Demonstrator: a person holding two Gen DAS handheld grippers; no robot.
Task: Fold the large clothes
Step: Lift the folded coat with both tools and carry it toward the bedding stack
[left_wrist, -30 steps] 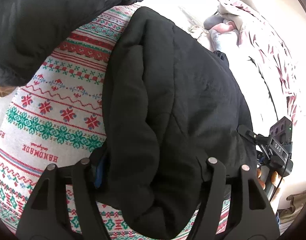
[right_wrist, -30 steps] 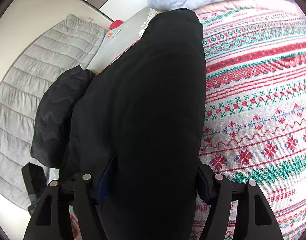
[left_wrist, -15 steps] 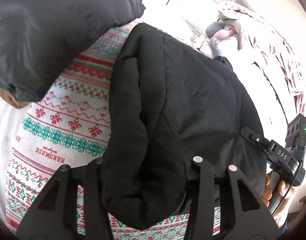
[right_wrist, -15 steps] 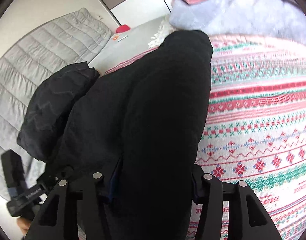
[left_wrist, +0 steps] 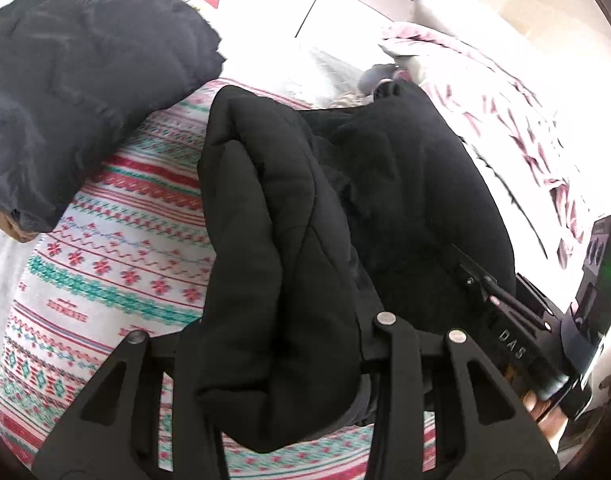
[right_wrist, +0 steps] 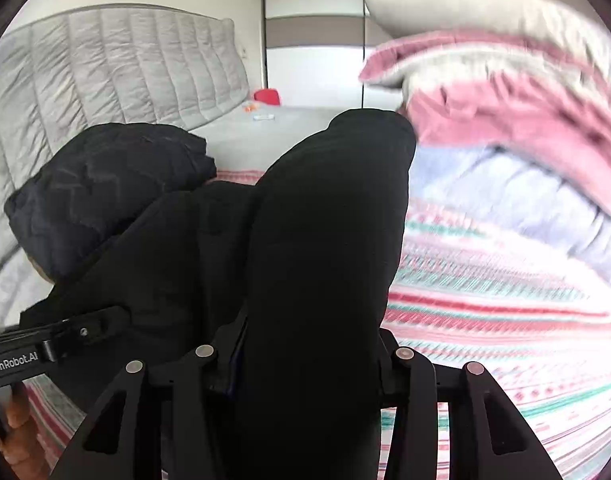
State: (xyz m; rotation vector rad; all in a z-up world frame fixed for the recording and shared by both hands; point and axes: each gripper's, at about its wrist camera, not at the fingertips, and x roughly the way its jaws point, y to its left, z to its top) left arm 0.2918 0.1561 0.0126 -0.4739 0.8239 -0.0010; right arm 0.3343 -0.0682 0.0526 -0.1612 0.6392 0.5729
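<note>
Black padded coat (left_wrist: 345, 208) hangs bunched between my two grippers, over a patterned blanket (left_wrist: 117, 264) in red, green and white that covers the bed. My left gripper (left_wrist: 279, 344) is closing, its fingers pinching a thick fold of the coat; my right gripper (right_wrist: 301, 356) is closing too, clamped on another fold. I count two dark garments: this one and a second dark jacket (right_wrist: 105, 184) lying beside it. Behind it stands a grey quilted headboard (right_wrist: 105, 80); one pink-and-white bedding pile (right_wrist: 505, 92) is at the right.
</note>
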